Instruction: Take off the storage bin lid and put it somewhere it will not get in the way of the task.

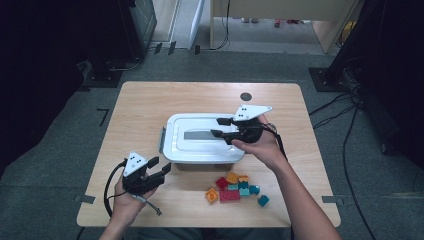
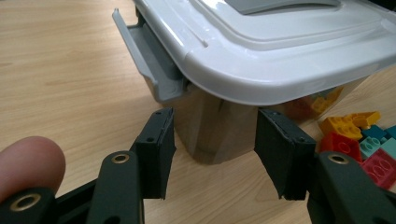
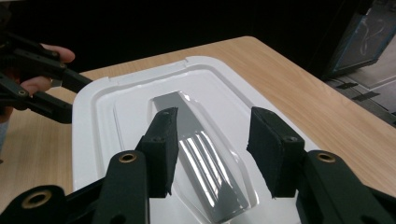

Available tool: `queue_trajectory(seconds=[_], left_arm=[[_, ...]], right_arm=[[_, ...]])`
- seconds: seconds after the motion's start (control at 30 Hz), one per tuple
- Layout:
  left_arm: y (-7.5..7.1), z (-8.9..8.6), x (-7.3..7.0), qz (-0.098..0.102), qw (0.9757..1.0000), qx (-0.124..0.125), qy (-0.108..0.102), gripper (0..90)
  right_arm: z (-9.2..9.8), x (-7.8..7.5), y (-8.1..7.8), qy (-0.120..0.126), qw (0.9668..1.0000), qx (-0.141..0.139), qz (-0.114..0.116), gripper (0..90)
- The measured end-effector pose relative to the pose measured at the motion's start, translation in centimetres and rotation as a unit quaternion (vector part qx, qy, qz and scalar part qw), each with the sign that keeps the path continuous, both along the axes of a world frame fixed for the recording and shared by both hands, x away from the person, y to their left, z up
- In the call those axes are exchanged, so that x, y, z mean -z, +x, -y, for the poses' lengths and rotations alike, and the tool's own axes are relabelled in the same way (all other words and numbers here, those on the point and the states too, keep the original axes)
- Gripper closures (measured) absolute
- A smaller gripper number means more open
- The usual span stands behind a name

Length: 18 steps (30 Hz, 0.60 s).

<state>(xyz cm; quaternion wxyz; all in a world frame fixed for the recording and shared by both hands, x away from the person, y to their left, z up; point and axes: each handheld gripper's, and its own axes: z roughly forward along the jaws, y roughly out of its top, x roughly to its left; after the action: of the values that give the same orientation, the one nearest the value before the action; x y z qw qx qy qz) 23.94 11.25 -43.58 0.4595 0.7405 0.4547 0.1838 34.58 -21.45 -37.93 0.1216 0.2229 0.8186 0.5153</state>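
Looks like the lid-opening step: right gripper hovers half-open over the grey handle of the lidded storage box mid-table, left gripper empty at its corner. Next, probably clamp the handle

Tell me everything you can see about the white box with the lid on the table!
The box sits flat in the middle of the wooden table. Its white lid, shiny like plastic, is closed and has a grey handle lying flat in a dip on top. A grey latch sticks out at one end. The walls below look see-through and greyish. The right gripper hovers over the handle with its jaws apart. Colourful bricks lie beside the box.
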Motion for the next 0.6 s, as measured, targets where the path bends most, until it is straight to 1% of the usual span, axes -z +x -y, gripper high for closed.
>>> queue_trajectory(seconds=[0.1,0.23,0.37,0.6], left_arm=[[0.1,0.2,-0.2,0.003,1.0,0.0,0.0,48.3],[0.1,0.2,-0.4,0.004,1.0,0.0,-0.002,48.3],[0.2,0.2,-0.5,0.005,1.0,-0.001,-0.002,48.3],[0.3,0.1,-0.6,0.006,1.0,-0.001,-0.005,48.3]], right_arm=[[-0.4,0.3,0.2,-0.007,1.0,-0.002,-0.006,50.7],[-0.7,0.5,0.5,-0.006,0.9999,-0.007,-0.01,50.5],[-1.1,0.6,0.7,-0.014,0.9997,-0.018,-0.008,50.1],[-1.8,0.3,0.7,-0.024,0.9991,-0.034,-0.004,50.8]])
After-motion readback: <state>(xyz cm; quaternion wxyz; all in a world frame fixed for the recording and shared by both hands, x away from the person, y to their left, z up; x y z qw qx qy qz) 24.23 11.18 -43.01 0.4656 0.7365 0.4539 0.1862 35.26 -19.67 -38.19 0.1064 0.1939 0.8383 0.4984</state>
